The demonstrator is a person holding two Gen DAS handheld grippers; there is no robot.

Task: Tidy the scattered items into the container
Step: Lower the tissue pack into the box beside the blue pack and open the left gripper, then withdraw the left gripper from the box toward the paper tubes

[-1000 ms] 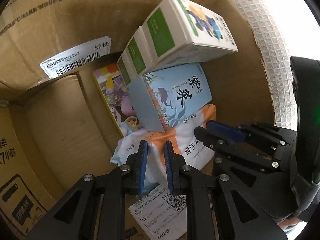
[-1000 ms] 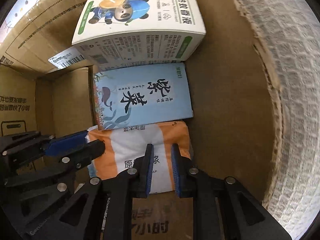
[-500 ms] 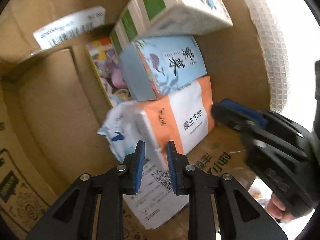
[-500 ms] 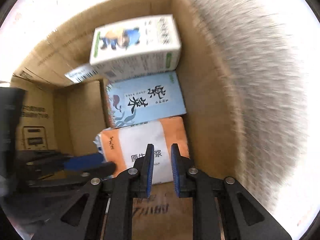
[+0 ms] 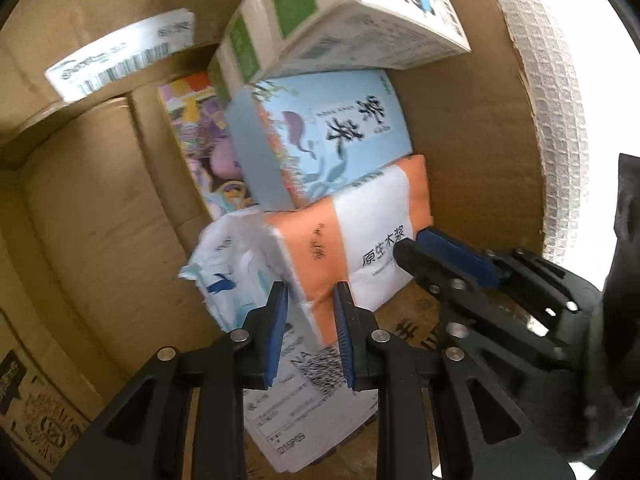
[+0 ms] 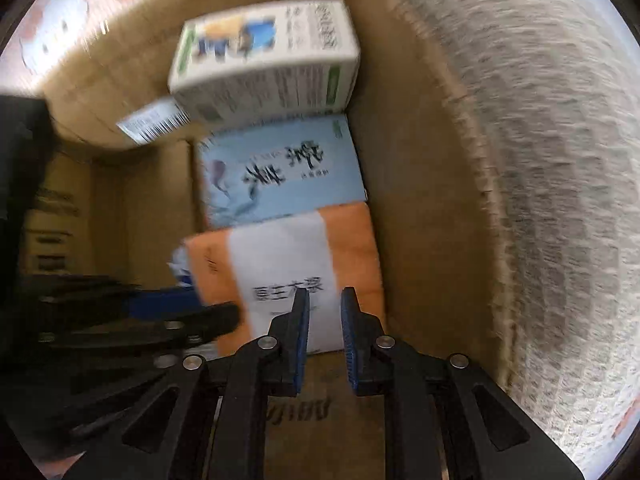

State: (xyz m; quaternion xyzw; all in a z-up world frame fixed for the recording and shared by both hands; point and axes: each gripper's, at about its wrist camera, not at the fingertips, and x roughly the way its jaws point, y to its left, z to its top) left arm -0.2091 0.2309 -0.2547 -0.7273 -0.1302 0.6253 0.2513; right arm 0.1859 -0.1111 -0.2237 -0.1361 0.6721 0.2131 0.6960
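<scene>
You had already packed the tissue pack point(image 5: 352, 236), blue box point(image 5: 320, 148) and white carton point(image 5: 352, 12) into the cardboard box point(image 5: 472, 128); left tongs point(image 5: 310, 328) stood slightly parted, empty, right tongs point(image 6: 324, 336) closed, empty; remaining scattered items were not visible.

Two hand-held grippers, left gripper point(image 5: 310, 332) and right gripper point(image 6: 324, 336): matte black plastic linkage arms with triangular cut-outs, round silver pivot screws at each joint, and ribbed blue pads lining the inner faces of the narrow jaws.
</scene>
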